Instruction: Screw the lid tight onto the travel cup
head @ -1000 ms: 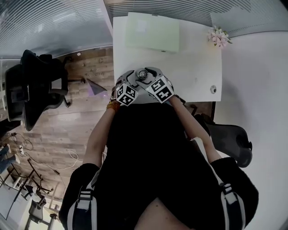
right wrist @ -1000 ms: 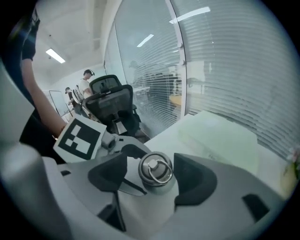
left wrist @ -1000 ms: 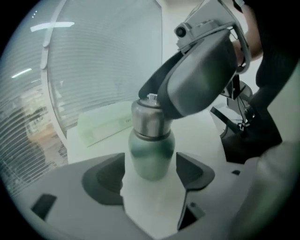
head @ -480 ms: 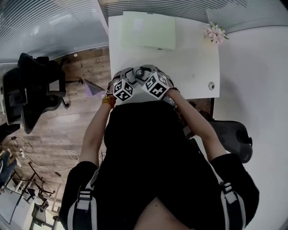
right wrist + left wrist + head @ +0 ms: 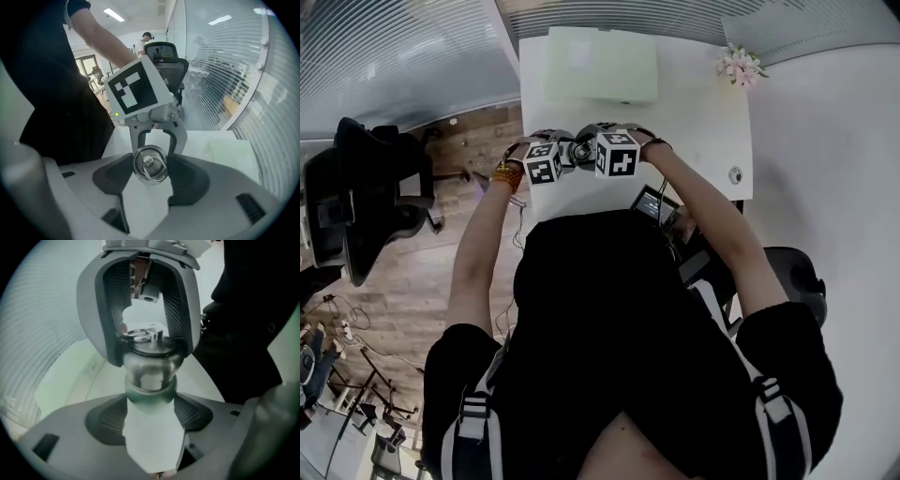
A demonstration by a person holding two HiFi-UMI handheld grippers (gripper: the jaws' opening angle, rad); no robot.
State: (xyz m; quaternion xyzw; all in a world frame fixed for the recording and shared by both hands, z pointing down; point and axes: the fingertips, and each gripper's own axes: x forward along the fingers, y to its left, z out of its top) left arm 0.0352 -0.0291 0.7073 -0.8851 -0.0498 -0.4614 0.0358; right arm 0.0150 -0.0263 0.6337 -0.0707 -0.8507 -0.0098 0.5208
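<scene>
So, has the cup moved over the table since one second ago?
No. In the head view the cup is just as far from the near edge of the green mat as before, and below the same part of it.

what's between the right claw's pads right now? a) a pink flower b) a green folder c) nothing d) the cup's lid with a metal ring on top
d: in the right gripper view the right claw, whose jaws have just been closing, pinches the round, ring-topped lid.
</scene>
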